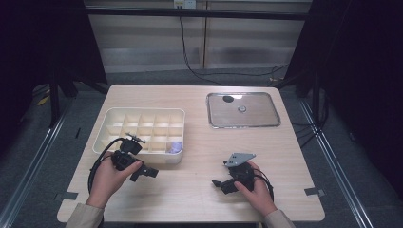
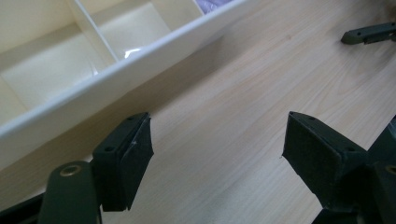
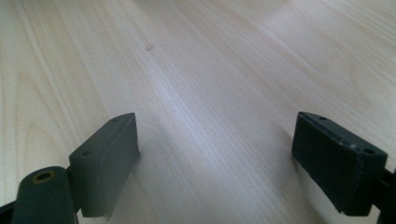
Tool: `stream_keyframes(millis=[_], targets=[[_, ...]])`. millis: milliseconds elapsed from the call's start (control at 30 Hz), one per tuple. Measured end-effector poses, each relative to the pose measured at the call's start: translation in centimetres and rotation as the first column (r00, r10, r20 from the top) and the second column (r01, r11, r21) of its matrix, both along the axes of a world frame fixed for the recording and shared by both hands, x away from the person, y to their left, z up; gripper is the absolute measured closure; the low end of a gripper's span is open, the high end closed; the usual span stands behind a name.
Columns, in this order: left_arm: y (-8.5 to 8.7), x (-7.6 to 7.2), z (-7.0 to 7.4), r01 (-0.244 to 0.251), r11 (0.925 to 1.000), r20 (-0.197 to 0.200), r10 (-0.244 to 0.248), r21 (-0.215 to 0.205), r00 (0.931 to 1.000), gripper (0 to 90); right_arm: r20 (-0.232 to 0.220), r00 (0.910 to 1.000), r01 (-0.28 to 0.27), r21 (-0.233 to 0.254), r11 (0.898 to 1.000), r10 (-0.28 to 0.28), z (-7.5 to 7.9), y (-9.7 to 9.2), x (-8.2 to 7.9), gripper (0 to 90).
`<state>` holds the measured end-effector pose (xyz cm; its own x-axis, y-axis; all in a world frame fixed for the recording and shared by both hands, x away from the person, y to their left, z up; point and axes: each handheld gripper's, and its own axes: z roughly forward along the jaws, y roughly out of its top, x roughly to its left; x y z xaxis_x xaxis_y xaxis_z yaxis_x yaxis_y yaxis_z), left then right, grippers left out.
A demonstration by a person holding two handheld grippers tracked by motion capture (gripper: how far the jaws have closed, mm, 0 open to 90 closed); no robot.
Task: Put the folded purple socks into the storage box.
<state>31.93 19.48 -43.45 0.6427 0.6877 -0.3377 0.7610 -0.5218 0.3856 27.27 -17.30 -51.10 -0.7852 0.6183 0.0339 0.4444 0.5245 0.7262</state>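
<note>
Both spread, pinching nothing: left hand-held gripper [image 1: 151, 172] just beside compartment box [image 1: 114, 115] at near-left of bench [image 1: 199, 147]; right hand-held gripper [image 1: 217, 183] farther. Purple item [image 1: 176, 147] in near-right compartment, nearest left.

The left hand-held gripper [image 1: 151, 172] was black, with a black cable looping from its back end. The right hand-held gripper [image 1: 217, 183] was black too, topped by a grey three-cornered plate [image 1: 240, 158], and a dark cable curled at its near right side. Each carried two blocky black jaws with flat, matt pads [image 2: 134, 161], small screw holes along the edges and a brass-ringed hole low on the left arm. Both sleeves [image 1: 85, 216] were beige.
</note>
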Motion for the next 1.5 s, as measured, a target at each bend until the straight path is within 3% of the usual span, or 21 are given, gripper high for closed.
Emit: stream_keyframes(millis=[167,433,500,800,1033,1200,1300,1400,1500], targets=[[0.1,-0.3,-0.8,-0.007,0.9999,0.004,0.007,-0.008,1.0000,23.4,0.001,1.0000,0.001,-0.001,1.000,-0.001,0.0,0.0,0.0,14.4],[0.2,-0.7,-2.2,0.019,0.9998,0.000,-0.019,0.006,0.9998,23.4,0.001,1.0000,0.001,-0.001,1.000,-0.001,0.0,0.0,0.0,14.4],[0.1,-0.9,-2.6,0.004,1.0000,-0.002,-0.004,0.002,1.0000,23.4,0.000,1.0000,0.000,0.000,1.000,0.000,0.0,0.0,0.0,14.4],[0.4,-1.5,-4.0,0.008,0.9999,0.024,-0.008,0.015,0.9997,23.4,0.000,1.0000,0.000,0.000,1.000,0.000,0.0,0.0,0.0,14.4],[0.6,-2.0,-4.4,0.022,0.9998,0.086,-0.022,0.002,0.9960,22.9,0.001,1.0000,0.002,-0.003,1.000,-0.002,0.0,0.0,0.0,14.4],[0.5,-2.6,-4.7,0.052,0.9986,0.154,-0.052,0.006,0.9866,20.6,0.001,1.0000,0.001,-0.001,1.000,-0.001,0.0,0.0,0.0,14.4],[0.6,-3.1,-4.9,0.078,0.9968,0.204,-0.080,0.018,0.9756,19.0,0.002,1.0000,0.002,-0.003,1.000,-0.002,0.0,0.0,0.0,14.4],[0.5,-3.6,-5.3,0.079,0.9969,0.257,-0.077,0.005,0.9634,17.0,0.000,1.0000,-0.001,0.001,1.000,0.001,0.0,0.0,0.0,14.4],[0.4,-4.0,-5.5,0.090,0.9957,0.294,-0.092,0.020,0.9513,15.9,0.001,1.0000,0.002,-0.003,1.000,-0.002,0.0,0.0,0.0,14.4]])
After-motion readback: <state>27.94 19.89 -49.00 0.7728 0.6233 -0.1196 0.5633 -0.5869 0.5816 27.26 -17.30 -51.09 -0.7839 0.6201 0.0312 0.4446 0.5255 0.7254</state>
